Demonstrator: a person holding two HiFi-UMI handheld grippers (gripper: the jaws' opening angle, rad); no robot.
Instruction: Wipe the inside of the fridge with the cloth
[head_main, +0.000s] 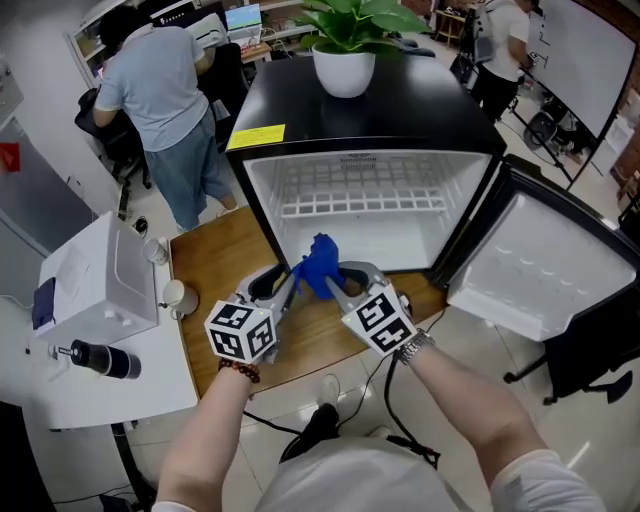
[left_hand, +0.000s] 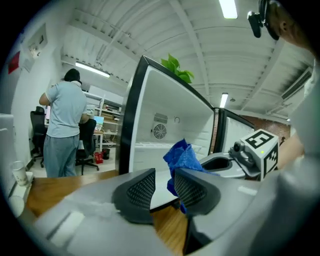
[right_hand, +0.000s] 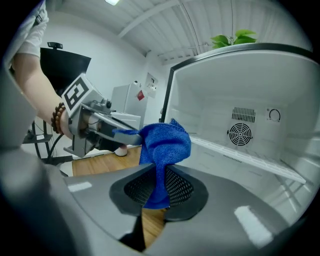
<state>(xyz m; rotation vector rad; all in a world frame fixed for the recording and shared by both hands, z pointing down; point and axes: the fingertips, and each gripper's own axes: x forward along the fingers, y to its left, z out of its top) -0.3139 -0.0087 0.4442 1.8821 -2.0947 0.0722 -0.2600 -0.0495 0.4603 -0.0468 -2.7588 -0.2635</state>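
A blue cloth (head_main: 320, 263) hangs in front of the open fridge (head_main: 370, 215), just above its bottom lip. My right gripper (head_main: 336, 282) is shut on the cloth (right_hand: 162, 147), whose lower end hangs between the meshed pads (right_hand: 177, 187). My left gripper (head_main: 292, 282) stands close beside it on the left, open. In the left gripper view a bare gap shows between the pads (left_hand: 142, 190), and the cloth (left_hand: 184, 157) sits just beyond the right-hand pad. In the right gripper view one left finger (right_hand: 117, 132) reaches to the cloth's edge.
The fridge stands on a wooden board (head_main: 215, 260), its door (head_main: 540, 265) swung open to the right. A wire shelf (head_main: 360, 205) sits inside. A potted plant (head_main: 343, 70) stands on top. A white appliance (head_main: 100, 280), a cup (head_main: 175, 297) and a bottle (head_main: 100, 358) lie left; a person (head_main: 160, 100) stands behind.
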